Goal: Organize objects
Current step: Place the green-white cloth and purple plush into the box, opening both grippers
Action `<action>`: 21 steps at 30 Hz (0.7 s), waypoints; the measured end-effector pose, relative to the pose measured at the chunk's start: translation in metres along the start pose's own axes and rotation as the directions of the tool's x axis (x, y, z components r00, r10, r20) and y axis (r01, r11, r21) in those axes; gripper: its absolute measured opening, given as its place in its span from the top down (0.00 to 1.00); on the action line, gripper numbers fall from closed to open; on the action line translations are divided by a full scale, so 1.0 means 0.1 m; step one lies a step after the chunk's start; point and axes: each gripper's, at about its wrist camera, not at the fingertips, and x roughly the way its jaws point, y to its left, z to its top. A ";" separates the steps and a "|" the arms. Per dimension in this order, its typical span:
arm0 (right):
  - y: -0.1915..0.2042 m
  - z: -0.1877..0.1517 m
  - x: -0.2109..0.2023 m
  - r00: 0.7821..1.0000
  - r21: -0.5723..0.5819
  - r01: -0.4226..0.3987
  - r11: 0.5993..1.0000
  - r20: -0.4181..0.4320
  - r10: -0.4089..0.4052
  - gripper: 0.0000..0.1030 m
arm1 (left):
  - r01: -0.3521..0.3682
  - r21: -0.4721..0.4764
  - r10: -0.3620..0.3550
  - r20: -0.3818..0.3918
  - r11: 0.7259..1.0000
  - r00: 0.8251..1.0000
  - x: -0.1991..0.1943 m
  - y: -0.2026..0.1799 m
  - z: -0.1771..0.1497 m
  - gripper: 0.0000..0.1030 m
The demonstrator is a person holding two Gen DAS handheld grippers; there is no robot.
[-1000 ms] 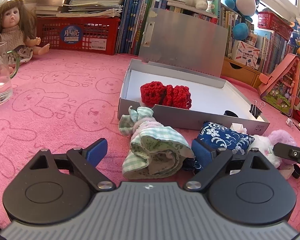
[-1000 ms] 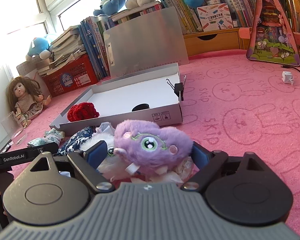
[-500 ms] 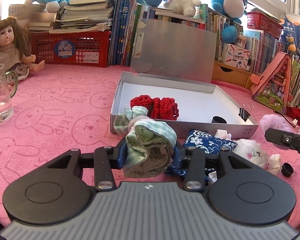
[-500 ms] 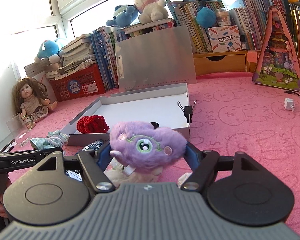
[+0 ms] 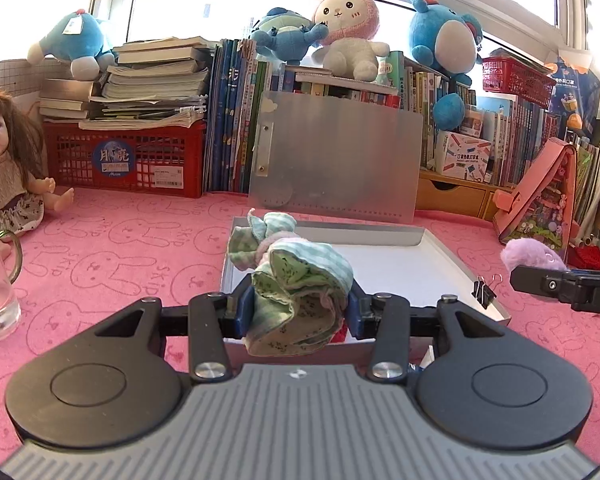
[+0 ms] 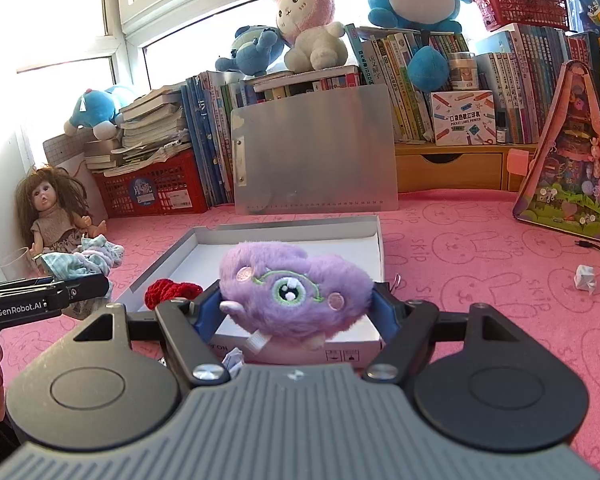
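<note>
"GenRobot.AI" on left hand-held gripper (image 6: 80, 286)

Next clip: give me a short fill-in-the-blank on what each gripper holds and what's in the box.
1. The left gripper is shut on a bundle of green checked ____.
2. The right gripper is shut on a fluffy ____ plush toy.
3. Inside the white box lies a crocheted item coloured ____.
4. A black binder ____ sits on the box's edge.

Missing words: cloth; purple; red; clip
</note>
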 end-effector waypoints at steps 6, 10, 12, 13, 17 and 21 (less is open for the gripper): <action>-0.02 0.34 0.30 1.000 -0.010 0.011 1.000 -0.013 -0.011 0.28 | 0.020 -0.001 -0.020 0.002 1.000 1.000 0.37 0.03 0.32 0.51; -0.05 0.52 0.54 0.999 -0.008 0.010 1.000 -0.037 -0.010 0.28 | 0.050 0.035 -0.050 -0.002 0.998 0.999 0.67 0.02 0.45 0.51; -0.07 0.60 0.69 0.998 -0.014 0.014 1.000 -0.058 -0.015 0.27 | 0.059 0.044 -0.058 -0.014 0.997 0.998 0.84 0.02 0.50 0.51; -0.09 0.63 0.78 0.997 -0.014 0.019 1.000 -0.070 -0.020 0.27 | 0.067 0.040 -0.066 -0.028 0.997 0.997 0.94 0.03 0.53 0.51; -0.16 0.69 1.15 0.992 -0.004 0.035 0.999 -0.123 -0.036 0.27 | 0.076 0.017 -0.074 -0.085 0.997 0.994 1.31 0.09 0.60 0.51; -0.23 0.66 1.50 0.982 0.028 0.050 0.998 -0.181 -0.044 0.27 | 0.045 0.027 -0.041 -0.151 0.999 0.988 1.64 0.13 0.61 0.51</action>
